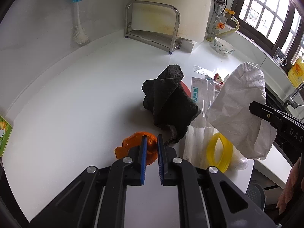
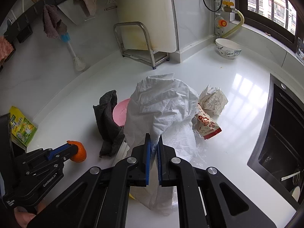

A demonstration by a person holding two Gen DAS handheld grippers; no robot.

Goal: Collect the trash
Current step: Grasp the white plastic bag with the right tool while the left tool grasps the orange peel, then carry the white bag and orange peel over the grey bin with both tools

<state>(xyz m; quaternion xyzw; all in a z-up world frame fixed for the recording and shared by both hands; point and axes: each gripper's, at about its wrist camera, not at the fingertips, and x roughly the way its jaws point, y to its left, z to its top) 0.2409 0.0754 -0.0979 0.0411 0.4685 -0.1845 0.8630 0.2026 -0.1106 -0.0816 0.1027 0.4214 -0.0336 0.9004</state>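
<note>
My left gripper (image 1: 152, 138) is shut on a curled piece of orange peel (image 1: 131, 144), held just above the white counter (image 1: 76, 95). The right wrist view shows the same peel (image 2: 80, 153) pinched at the left gripper (image 2: 75, 147) tips. My right gripper (image 2: 154, 138) is shut on a large crumpled white paper towel (image 2: 165, 106), which hangs lifted over the trash pile. In the left wrist view that towel (image 1: 239, 104) dangles at the right from the right gripper (image 1: 252, 107). A red-and-white snack wrapper (image 2: 206, 123) and a crumpled paper bag (image 2: 212, 98) lie beside it.
A dark cloth (image 1: 169, 98) is draped over a pink bowl (image 2: 120, 114). Clear plastic packaging (image 1: 201, 95) and a yellow ring (image 1: 218, 154) lie nearby. A steel rack (image 1: 152, 24) and a patterned bowl (image 2: 228, 48) stand at the back. The black sink (image 2: 281, 133) is at right, a green box (image 2: 21, 127) at left.
</note>
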